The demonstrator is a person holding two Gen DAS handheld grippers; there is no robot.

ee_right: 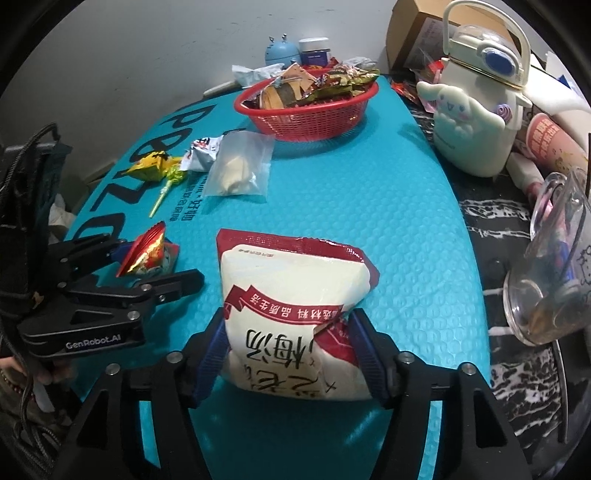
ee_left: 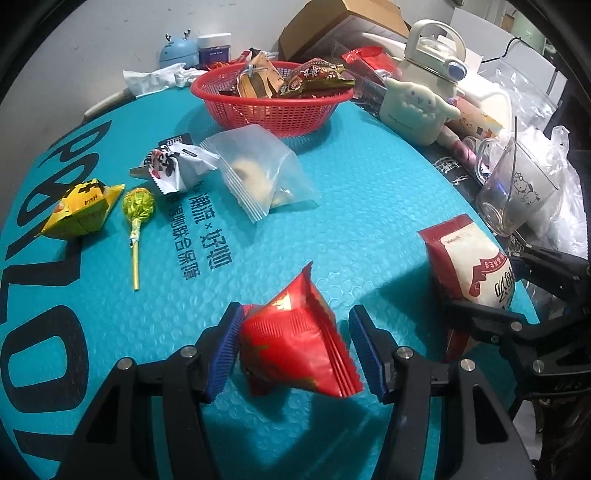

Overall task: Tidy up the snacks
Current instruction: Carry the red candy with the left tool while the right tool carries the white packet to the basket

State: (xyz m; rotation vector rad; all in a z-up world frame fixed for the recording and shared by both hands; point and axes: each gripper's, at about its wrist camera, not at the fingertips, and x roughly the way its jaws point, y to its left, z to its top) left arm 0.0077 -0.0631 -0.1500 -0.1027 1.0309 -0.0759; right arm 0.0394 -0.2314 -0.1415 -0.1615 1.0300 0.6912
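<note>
My left gripper (ee_left: 293,352) stands open around a small red snack packet (ee_left: 295,350) on the turquoise mat; the left pad touches it, the right pad stands apart. It also shows in the right wrist view (ee_right: 147,254). My right gripper (ee_right: 290,354) is shut on a large white and red snack bag (ee_right: 295,314), which also shows in the left wrist view (ee_left: 469,262). A red basket (ee_left: 273,107) with several snack packets stands at the back. A clear bag (ee_left: 262,170), a white packet (ee_left: 173,166), a lollipop (ee_left: 138,206) and a yellow packet (ee_left: 79,210) lie on the mat.
A cream character kettle (ee_right: 476,110), a glass cup (ee_right: 554,258) and a pink tube (ee_right: 550,144) crowd the right side. A cardboard box (ee_left: 343,26), a blue gadget (ee_left: 179,50), a jar (ee_left: 214,46) and tissues (ee_left: 155,77) stand behind the basket.
</note>
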